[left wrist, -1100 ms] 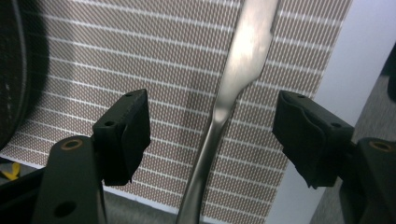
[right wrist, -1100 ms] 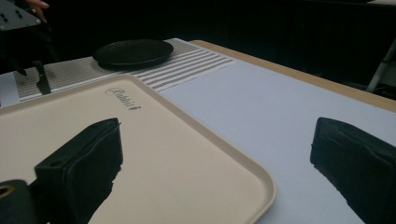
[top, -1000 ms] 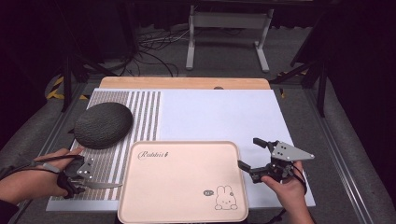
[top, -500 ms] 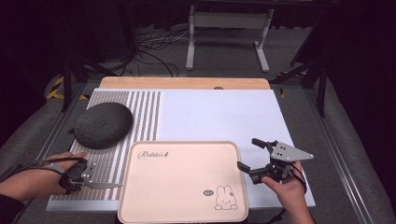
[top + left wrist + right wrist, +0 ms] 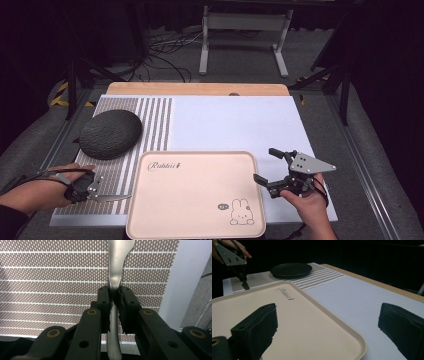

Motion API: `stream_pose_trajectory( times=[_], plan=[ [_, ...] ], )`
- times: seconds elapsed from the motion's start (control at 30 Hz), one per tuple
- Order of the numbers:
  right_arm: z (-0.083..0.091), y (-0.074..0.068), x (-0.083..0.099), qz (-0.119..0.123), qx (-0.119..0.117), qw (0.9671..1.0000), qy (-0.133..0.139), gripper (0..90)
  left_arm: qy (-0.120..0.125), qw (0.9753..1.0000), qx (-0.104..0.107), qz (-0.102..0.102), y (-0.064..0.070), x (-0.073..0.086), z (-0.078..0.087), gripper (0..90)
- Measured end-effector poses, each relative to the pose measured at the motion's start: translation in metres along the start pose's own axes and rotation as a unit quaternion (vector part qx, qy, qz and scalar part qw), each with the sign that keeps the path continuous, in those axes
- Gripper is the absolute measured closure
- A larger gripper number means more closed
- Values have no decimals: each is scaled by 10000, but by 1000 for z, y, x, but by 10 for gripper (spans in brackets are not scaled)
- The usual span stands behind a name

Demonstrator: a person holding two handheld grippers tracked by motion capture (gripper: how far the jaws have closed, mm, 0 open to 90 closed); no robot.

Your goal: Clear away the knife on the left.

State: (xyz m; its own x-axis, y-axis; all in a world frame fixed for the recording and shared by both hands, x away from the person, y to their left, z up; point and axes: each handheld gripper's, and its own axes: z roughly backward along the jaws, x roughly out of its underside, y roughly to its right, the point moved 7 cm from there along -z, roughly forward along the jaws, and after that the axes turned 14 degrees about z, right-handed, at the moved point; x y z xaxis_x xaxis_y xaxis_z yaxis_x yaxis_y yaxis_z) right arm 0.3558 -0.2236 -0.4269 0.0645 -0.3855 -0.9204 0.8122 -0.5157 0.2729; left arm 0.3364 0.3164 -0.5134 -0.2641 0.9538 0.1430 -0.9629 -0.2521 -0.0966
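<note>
The tray (image 5: 195, 200) lies between the hands, its right edge just inside the spread, empty right gripper (image 5: 270, 167), while the left gripper (image 5: 92, 190) pinches a knife (image 5: 112, 198) over the striped mat (image 5: 150, 125), blade pointing at the tray's left edge.

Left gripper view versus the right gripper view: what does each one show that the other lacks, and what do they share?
Left gripper view alone: the left gripper shut on a metal utensil handle, seen close against the weave. Right gripper view alone: the right gripper open, one jaw over the beige tray and the other over the white mat, plus the dark round plate. Both share the striped placemat and the left gripper.
</note>
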Motion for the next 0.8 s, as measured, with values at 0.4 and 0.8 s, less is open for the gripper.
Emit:
stream_pose_trajectory(
  times=[0.4,0.8],
  plan=[
    [1,1,1,-5,25,10000,12,33,-25,9999,104,82,-2,1,1,801],
    [2,1,-2,51,56,9999,85,34,162,9990,270,328,-5,4,7,801]
  ],
)
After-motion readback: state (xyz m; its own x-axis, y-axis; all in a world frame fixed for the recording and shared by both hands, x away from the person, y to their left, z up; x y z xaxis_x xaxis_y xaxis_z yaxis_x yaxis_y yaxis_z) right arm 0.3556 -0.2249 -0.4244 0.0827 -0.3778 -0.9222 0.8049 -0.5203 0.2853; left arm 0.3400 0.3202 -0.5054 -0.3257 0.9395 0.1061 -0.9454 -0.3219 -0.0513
